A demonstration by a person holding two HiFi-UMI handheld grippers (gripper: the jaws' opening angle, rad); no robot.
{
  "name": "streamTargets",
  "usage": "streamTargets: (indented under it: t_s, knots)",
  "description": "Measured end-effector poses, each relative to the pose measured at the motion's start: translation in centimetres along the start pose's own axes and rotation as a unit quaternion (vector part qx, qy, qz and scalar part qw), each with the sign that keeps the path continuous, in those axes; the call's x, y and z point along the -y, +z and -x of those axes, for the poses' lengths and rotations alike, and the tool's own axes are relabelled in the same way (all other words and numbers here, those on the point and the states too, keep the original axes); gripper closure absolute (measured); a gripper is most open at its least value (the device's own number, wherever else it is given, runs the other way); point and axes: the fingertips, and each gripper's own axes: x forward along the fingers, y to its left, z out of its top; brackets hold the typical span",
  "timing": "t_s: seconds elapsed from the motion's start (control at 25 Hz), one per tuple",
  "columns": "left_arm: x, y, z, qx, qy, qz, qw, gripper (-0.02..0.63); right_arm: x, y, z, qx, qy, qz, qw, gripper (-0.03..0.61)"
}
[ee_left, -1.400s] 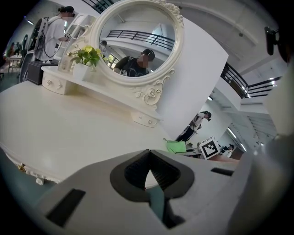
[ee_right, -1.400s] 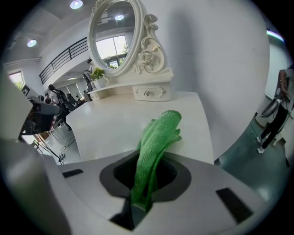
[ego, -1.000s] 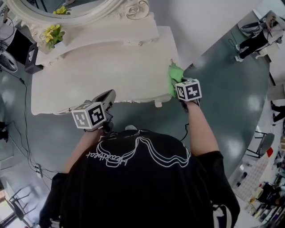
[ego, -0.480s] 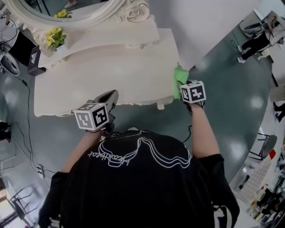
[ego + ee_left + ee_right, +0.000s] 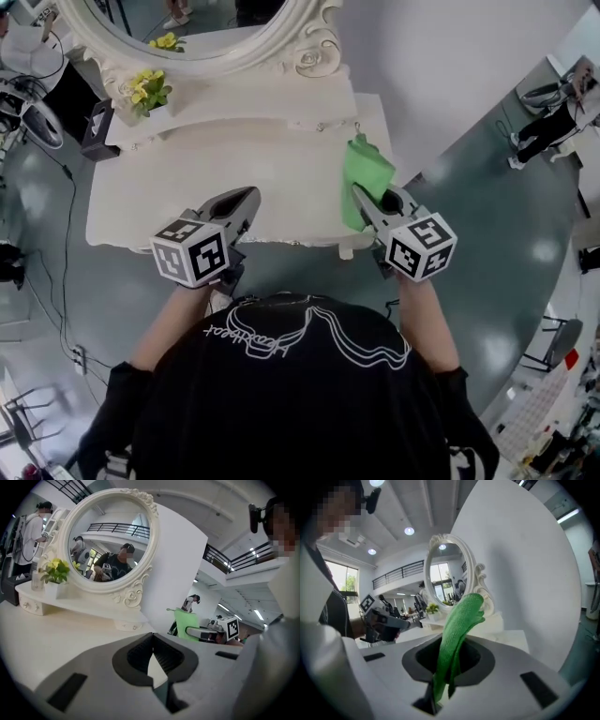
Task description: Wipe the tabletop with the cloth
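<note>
R gripper (image 5: pixel 373 204) pinches green cloth (image 5: pixel 364 173) at tabletop's (image 5: pixel 216 169) right end; cloth's lower end is hidden in the jaws, contact w/ top unclear. L gripper (image 5: pixel 242 202) pressed together, empty.

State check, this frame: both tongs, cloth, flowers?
Left tongs, shut, empty.
Right tongs, shut on the cloth.
Cloth, pinched at one end, over the right end of the tabletop; contact unclear.
Flowers, upright on the rear shelf.

Mirror (image 5: pixel 197 28) cut off at top edge; lower end of cloth (image 5: pixel 364 178) hidden in right claw (image 5: pixel 380 200).
</note>
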Motion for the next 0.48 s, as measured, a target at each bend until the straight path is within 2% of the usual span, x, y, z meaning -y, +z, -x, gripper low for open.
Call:
streamTargets:
  t_s: [0.2,0.32,0.48]
  knots:
    - [2.3,3.8,1.8,0.040,-0.032,-0.028,0.9983,0.611,-5.2,4.8,-0.3,0.066,0.057,0.021,0.996,0.522]
    - [2.9,4.7,2.6,0.059,-0.029,-0.051,0.9965,0.611,-6.3,6.3,-0.1,0.094,0.066,0.014,0.993,0.522]
    - [2.2,4.4,3.3,0.064,-0.010,-0.061,0.9960,0.611,-6.7,6.9,-0.2,0.102,0.060,0.026,0.993,0.522]
